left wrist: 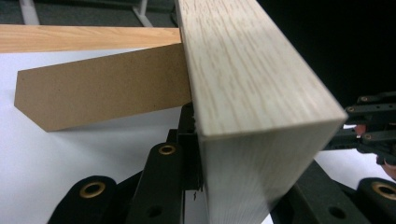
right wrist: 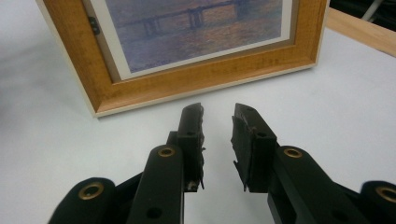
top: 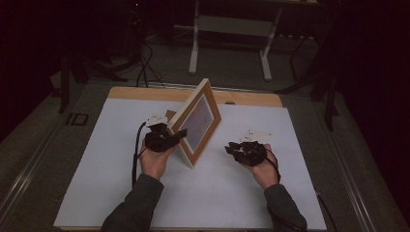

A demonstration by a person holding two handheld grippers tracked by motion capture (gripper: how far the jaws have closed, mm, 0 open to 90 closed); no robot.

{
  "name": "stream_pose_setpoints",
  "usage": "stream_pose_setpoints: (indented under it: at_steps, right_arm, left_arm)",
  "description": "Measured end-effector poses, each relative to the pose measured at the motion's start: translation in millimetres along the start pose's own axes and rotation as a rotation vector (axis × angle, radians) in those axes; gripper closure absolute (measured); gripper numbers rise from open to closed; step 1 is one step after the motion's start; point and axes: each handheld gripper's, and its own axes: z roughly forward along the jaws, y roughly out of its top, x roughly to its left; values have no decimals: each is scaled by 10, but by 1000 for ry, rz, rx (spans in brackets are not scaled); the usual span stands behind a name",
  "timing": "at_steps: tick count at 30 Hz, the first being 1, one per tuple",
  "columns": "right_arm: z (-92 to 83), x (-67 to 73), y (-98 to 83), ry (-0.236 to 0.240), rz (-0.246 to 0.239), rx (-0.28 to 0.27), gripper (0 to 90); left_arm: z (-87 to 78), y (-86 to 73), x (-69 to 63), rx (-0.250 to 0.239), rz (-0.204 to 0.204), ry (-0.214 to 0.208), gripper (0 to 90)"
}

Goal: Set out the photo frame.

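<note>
High view shows your left tongs clenched on the near edge of the picture frame standing at the middle of the bench, while your right tongs wait released at its lower right.

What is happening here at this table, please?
A person works with a gripper in each hand. The left gripper is shut on the side edge of a wooden picture frame, which stands upright on the white table. Its brown back stand is folded out behind it. The right gripper rests on the table in front of the frame, its fingers a little apart with nothing between them.
</note>
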Motion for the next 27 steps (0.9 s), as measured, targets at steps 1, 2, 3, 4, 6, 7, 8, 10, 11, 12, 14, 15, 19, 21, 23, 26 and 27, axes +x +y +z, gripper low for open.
stream_pose_setpoints:
  at_steps: [1,2,3,4,6,7,8,10,11,12,14,15,19,21,23,26,27]
  right_arm:
    - [-3,-4,3,-2,-1,1,725]
    - [-7,-7,5,-4,-1,1,725]
    - [-11,-11,9,-4,-1,0,725]
    - [-15,-14,12,-4,0,-1,725]
    - [-20,-22,17,-6,-2,-1,725]
    - [-23,-25,19,-8,-1,0,725]
    - [-25,-30,21,-9,-1,1,725]
    - [-27,-38,23,-12,0,2,725]
    - [-27,-42,24,-12,0,2,725]
    - [-29,-46,26,-14,0,2,725]
    - [-32,-50,29,-15,4,2,722]
    - [-34,-54,31,-17,3,1,722]
    - [-47,-71,41,-20,5,1,719]
    - [-53,-79,44,-24,7,1,719]
    - [-60,-90,45,-27,7,0,718]
    - [-65,-102,44,-30,9,0,717]
    - [-70,-118,43,-32,13,0,714]
  left_arm:
    - [-3,4,12,2,4,-4,750]
    - [-6,7,23,4,3,-9,750]
    - [-8,9,34,5,4,-14,751]
    - [-10,12,43,6,4,-20,751]
    - [-15,16,64,9,4,-30,752]
    - [-16,19,73,11,5,-34,752]
    - [-17,22,81,13,6,-38,752]
    - [-20,25,91,15,7,-43,753]
    - [-21,32,110,19,8,-54,753]
    - [-23,34,119,21,9,-58,753]
    - [-24,39,133,23,12,-67,753]
    - [-24,41,138,24,14,-71,753]
    - [-27,43,168,25,22,-101,754]
    - [-30,42,186,24,27,-116,754]
    - [-35,42,198,26,33,-127,754]
    - [-40,43,208,29,40,-135,754]
    - [-44,43,216,30,47,-145,755]
